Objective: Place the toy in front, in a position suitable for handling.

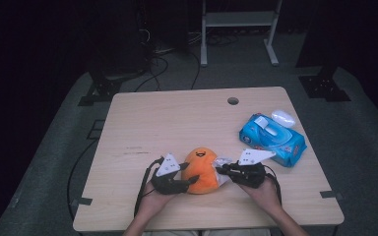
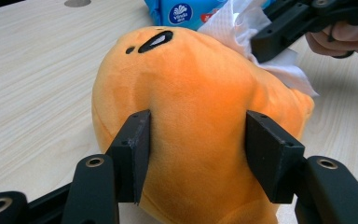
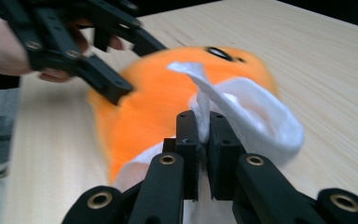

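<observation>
Orange plush toy lies at the lower middle of the high view, on the near part of the wooden surface, its black smiling face turned toward the far edge. My left claw clamps it from the left of that frame: in the left gripper view both pads press into the plush on either side and the fabric bulges between them. My right claw comes in from the right and is pinched tight on a white wipe; in the right gripper view the sheet runs up between the two closed pads and loops over the side of the toy. The wipe touches the toy's right flank, seen at the upper right of the left gripper view. The right gripper view is slightly blurred.

Blue pack of wipes sits at centre right of the high view, beyond my right hand, well apart from the toy.
</observation>
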Demonstrator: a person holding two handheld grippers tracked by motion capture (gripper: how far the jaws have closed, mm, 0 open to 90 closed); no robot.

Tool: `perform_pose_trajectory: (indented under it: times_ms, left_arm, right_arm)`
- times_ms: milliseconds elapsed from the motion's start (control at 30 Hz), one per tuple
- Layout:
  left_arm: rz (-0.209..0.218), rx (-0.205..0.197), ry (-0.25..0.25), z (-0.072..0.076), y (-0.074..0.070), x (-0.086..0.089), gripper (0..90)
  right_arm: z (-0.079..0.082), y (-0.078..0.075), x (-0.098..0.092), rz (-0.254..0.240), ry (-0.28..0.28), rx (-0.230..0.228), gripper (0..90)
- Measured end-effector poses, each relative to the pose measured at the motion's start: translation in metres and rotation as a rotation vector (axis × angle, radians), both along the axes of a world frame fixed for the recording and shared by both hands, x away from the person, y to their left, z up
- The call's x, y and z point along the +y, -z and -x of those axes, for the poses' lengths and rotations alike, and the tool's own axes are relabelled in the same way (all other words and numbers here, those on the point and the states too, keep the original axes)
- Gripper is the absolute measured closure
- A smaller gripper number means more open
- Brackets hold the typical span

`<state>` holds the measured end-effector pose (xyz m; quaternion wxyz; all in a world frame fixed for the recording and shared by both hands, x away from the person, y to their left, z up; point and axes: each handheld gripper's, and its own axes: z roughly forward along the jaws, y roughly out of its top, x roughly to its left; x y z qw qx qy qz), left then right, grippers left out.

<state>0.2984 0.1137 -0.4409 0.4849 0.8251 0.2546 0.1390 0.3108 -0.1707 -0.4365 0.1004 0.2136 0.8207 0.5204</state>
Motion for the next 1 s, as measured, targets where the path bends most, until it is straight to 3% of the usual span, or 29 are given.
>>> perform_pose_trajectory:
  times_ms: [67, 200, 267, 333, 433, 533, 633, 767, 900, 1000]
  left_arm:
    - [-0.007, 0.0, 0.0, 0.0, 0.0, 0.001, 43.1]
    - [-0.001, 0.003, -0.003, -0.001, 0.0, 0.002, 43.1]
    - [-0.005, -0.001, -0.002, 0.0, 0.0, 0.001, 43.1]
    - [-0.002, -0.002, -0.001, 0.0, 0.0, 0.0, 43.2]
    - [-0.002, -0.004, 0.005, 0.001, 0.0, 0.0, 43.7]
    - [-0.004, -0.005, 0.015, 0.002, 0.0, -0.002, 43.7]
    - [-0.006, -0.008, 0.021, 0.003, -0.002, -0.004, 43.3]
    - [-0.019, -0.008, 0.01, 0.002, -0.002, -0.003, 42.0]
    - [0.011, 0.016, -0.014, -0.003, -0.002, 0.004, 40.6]
    - [0.011, 0.016, -0.006, -0.001, -0.002, 0.003, 40.5]
  right_arm:
    - [0.007, -0.001, 0.008, 0.004, -0.029, -0.013, 83.5]
    - [0.021, -0.006, 0.025, -0.021, -0.121, 0.004, 83.6]
    - [0.028, -0.008, 0.034, 0.013, -0.162, -0.034, 83.6]
    - [0.028, -0.009, 0.037, 0.044, -0.163, -0.06, 83.6]
    - [0.015, -0.01, 0.028, 0.027, -0.114, -0.065, 83.7]
    - [-0.001, -0.012, 0.014, -0.002, -0.028, -0.058, 83.6]
    - [-0.011, -0.008, 0.005, -0.029, 0.003, -0.023, 83.6]
    - [-0.003, -0.006, 0.011, -0.03, -0.022, -0.004, 83.6]
    - [0.015, -0.012, 0.021, -0.024, -0.111, -0.01, 83.6]
    - [0.017, -0.01, 0.026, 0.004, -0.116, -0.024, 83.6]
